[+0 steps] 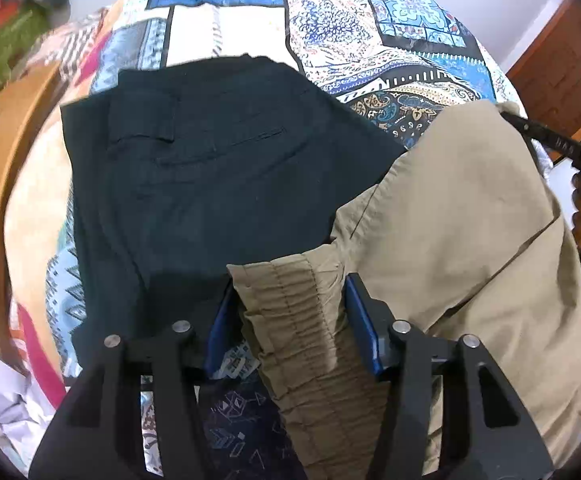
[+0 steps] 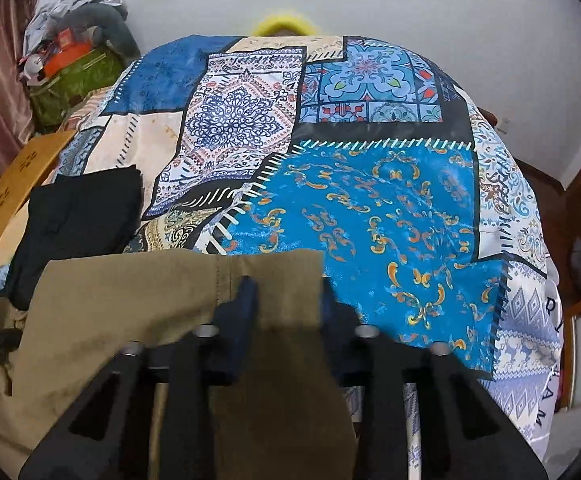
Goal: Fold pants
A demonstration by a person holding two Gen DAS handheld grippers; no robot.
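Khaki cotton pants (image 1: 450, 216) lay on the patchwork quilted bed (image 2: 370, 200), at three o'clock of folded black trousers (image 1: 210, 168). Left gripper (image 1: 290, 312) fingers bracketed the elastic waistband, right gripper (image 2: 286, 300) clamped the hem; uneven grips risked a skewed fold

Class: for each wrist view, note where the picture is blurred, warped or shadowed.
Left wrist view: sharp on the khaki pants, bedspread bowed by the fisheye, edges smeared. Right wrist view: the right gripper is motion-blurred, casting shadow on the khaki cloth.
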